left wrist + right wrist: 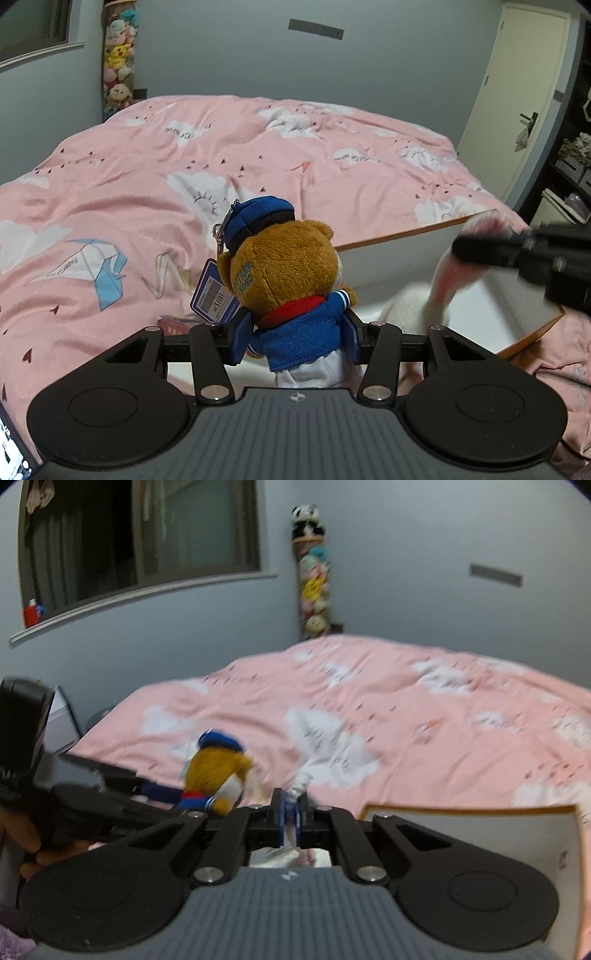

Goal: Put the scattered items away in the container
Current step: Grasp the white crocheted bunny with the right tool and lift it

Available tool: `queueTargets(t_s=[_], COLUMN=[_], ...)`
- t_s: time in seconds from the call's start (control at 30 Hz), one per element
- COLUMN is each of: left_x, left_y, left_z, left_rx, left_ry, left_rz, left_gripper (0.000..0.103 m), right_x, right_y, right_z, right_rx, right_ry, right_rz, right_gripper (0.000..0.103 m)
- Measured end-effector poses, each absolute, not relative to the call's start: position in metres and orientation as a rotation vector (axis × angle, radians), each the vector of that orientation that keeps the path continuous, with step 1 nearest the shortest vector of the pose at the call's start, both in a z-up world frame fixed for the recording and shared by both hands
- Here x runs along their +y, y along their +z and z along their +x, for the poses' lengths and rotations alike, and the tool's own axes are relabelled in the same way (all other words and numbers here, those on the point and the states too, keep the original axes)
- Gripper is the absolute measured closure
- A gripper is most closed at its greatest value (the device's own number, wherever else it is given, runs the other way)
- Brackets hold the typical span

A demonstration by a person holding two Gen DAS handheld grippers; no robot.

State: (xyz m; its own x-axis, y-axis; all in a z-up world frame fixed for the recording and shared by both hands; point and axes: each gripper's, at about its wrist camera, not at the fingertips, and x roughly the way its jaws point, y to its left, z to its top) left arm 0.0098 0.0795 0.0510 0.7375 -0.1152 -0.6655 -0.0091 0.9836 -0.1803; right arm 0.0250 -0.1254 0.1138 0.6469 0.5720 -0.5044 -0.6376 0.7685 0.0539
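Two tongs above the white box: left pinching a bear, right a white plush.

A bed under a pink cloud-print duvet fills the room, backed by pale grey-blue walls. A dark window sits on one wall, a cream door on another, and a column of plush toys hangs in the corner.

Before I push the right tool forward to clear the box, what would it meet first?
Probably the pink duvet. The right tool, shut on a white plush, points over it; the bear sits left of that line. Depth is unclear.
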Motion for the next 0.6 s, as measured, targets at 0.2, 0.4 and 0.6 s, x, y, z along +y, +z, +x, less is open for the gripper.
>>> queueTargets(t_s=[0.2, 0.4, 0.6], left_x=[0.058, 0.027, 0.001], left_y=[0.047, 0.027, 0.013], left_z=[0.016, 0.033, 0.052], left_rx=[0.703, 0.718, 0.729], left_ry=[-0.156, -0.266, -0.367], left_rz=[-0.139, -0.104, -0.112], left_gripper=[0.046, 0.046, 0.046], right_x=[-0.148, -0.171, -0.187], right_y=[0.122, 0.1, 0.083], right_z=[0.03, 0.048, 0.059], right_rx=[0.498, 0.586, 0.668], right_ry=[0.576, 0.45, 0.396], right_rz=[-0.14, -0.128, -0.1], right_gripper=[0.097, 0.097, 0.097])
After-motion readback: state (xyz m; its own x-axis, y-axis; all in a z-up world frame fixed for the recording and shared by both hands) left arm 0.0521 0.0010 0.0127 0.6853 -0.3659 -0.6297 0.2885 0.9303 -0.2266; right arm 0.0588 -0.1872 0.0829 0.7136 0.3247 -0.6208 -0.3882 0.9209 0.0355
